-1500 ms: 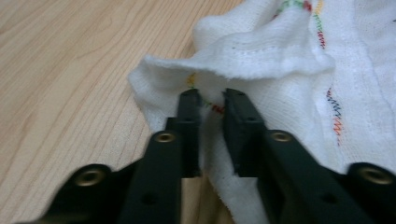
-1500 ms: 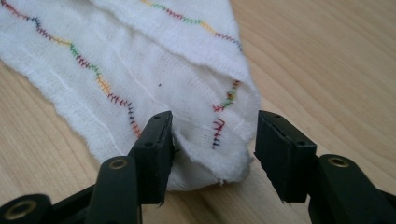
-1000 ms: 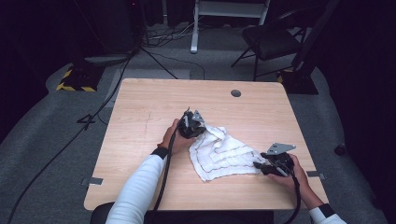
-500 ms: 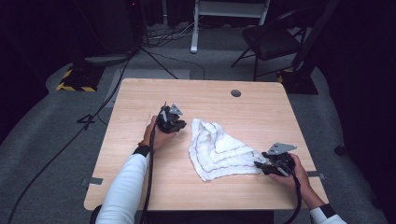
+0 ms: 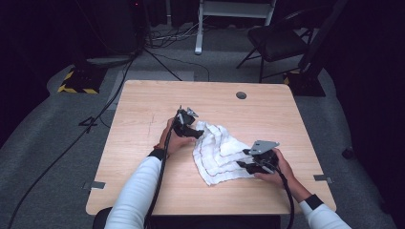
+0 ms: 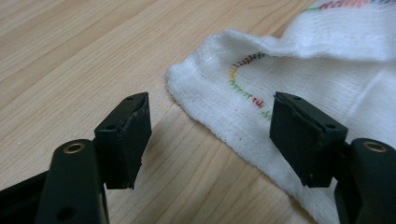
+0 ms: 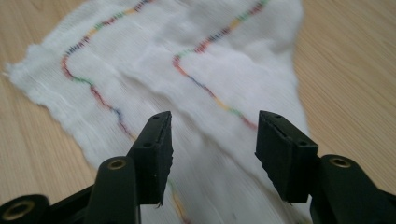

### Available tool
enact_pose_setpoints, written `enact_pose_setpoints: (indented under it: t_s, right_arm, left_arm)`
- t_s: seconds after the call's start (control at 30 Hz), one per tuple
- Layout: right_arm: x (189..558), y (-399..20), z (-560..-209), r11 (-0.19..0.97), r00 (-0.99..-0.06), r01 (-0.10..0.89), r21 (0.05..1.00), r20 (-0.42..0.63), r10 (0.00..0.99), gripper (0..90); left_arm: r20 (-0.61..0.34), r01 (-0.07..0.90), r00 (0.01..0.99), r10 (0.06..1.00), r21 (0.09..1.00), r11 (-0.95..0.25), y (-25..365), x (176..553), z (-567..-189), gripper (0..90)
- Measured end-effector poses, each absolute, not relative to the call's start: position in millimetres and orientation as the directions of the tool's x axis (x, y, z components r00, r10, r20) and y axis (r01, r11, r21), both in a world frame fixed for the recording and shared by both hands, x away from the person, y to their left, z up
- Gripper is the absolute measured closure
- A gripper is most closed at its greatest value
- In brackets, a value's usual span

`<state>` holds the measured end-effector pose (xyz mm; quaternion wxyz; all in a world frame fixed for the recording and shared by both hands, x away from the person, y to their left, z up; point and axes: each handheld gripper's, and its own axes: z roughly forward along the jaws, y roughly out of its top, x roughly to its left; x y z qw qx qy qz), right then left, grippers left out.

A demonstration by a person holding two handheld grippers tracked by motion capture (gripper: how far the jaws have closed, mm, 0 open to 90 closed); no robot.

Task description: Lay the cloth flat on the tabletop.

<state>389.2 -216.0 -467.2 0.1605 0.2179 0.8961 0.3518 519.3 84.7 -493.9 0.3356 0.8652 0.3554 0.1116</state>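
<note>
White cloth [image 5: 220, 152] lay rumpled on desk [image 5: 143, 109], mid-right. Left tongs [image 6: 210, 135] just opened, cloth corner between jaws, unpinched. Right tongs [image 7: 212, 149] open over cloth, gripping nothing.

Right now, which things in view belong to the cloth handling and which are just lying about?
In the job:
- white woven cloth with wavy multicoloured stitching
- left gripper, open at the cloth's corner
- right gripper, open over the cloth
- light wooden table

Lying about:
- black folding chair
- white stand
- floor cables
</note>
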Motion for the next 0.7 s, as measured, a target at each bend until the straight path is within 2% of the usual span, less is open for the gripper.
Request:
enact_pose_setpoints:
  t_s: [0.23, 0.27, 0.3, 0.47, 0.53, 0.6, 0.7]
  right_arm:
    - [397, -173, -472, 0.692, -0.909, 0.206, 0.692, -0.125, 0.396, 47.4]
    - [397, -168, -473, 0.695, -0.913, 0.199, 0.691, -0.127, 0.388, 47.8]
    - [397, -165, -473, 0.698, -0.917, 0.197, 0.689, -0.123, 0.379, 47.8]
    - [400, -149, -480, 0.725, -0.924, 0.199, 0.659, -0.12, 0.363, 48.5]
    - [402, -146, -484, 0.739, -0.917, 0.213, 0.64, -0.13, 0.377, 50.0]
    - [404, -145, -485, 0.731, -0.915, 0.232, 0.641, -0.112, 0.388, 53.1]
    - [404, -148, -483, 0.735, -0.913, 0.236, 0.635, -0.114, 0.391, 63.8]
  left_arm:
    - [-0.038, 0.537, 0.719, 0.694, 0.665, -0.52, 83, 519, -496, 29.7]
    - [-0.04, 0.526, 0.729, 0.684, 0.672, -0.521, 83, 518, -495, 34.4]
    - [-0.043, 0.517, 0.743, 0.668, 0.672, -0.53, 83, 517, -495, 43.6]
    - [-0.043, 0.503, 0.747, 0.664, 0.69, -0.52, 84, 515, -496, 55.3]
    - [-0.055, 0.505, 0.751, 0.658, 0.69, -0.518, 85, 515, -496, 64.5]
    - [-0.068, 0.505, 0.756, 0.651, 0.694, -0.514, 87, 515, -496, 71.5]
    - [-0.075, 0.505, 0.759, 0.646, 0.694, -0.513, 89, 515, -496, 80.8]
